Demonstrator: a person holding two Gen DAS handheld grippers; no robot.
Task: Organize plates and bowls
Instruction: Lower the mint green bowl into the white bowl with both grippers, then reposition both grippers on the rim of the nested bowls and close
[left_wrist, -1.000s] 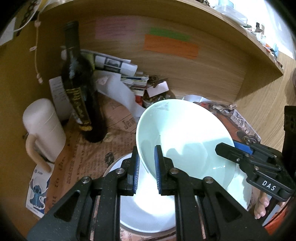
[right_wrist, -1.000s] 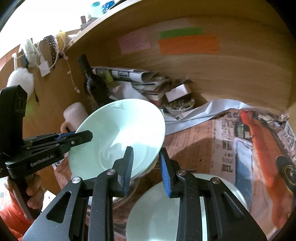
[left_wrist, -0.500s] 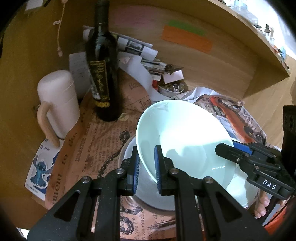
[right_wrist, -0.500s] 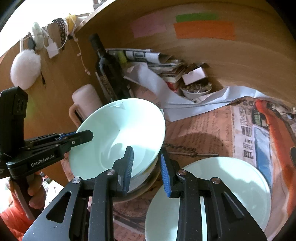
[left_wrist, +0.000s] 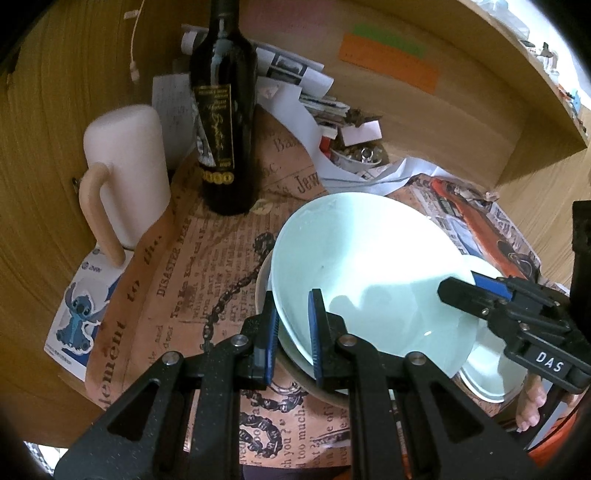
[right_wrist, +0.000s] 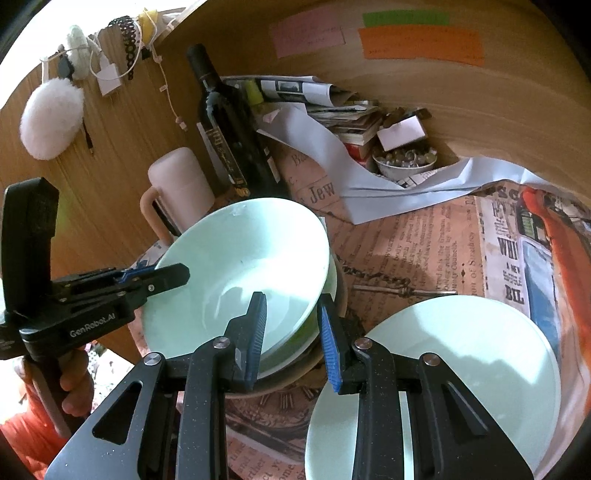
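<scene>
a: my left tongs (left_wrist: 291, 332) are pinched shut on the near rim of the pale mint-green ceramic bowl (left_wrist: 369, 273), one pad inside, one outside. my right tongs (right_wrist: 291, 328) stand slightly parted around the opposite rim; i can't tell whether those pads touch it.

b: where is the bowl?

a: tilted, straight ahead of both tongs, its underside sitting low in the stack of bowls (right_wrist: 328, 332) beneath: a green rim there, and a beige one under that. from the left view it looks nearly nested but not level.

b: so how much is done?

a: i'd judge the bowl stack is almost finished. this bowl needs settling flat, then letting go. the round pale green ceramic plate (right_wrist: 461, 369) lies flat on the newsprint-patterned paper mat (right_wrist: 424, 251), just right of my right tongs, beside the stack. whether it has a further place to go, i can't tell.

b: anything in the way?

a: a dark glass wine bottle (left_wrist: 223, 122) stands beyond my left tongs, to the left, with a cream cylindrical mug with a looped handle (left_wrist: 125, 184) further left. both are apart from the stack. i'd lower the bowl gently, since ceramic on ceramic chips easily.
</scene>
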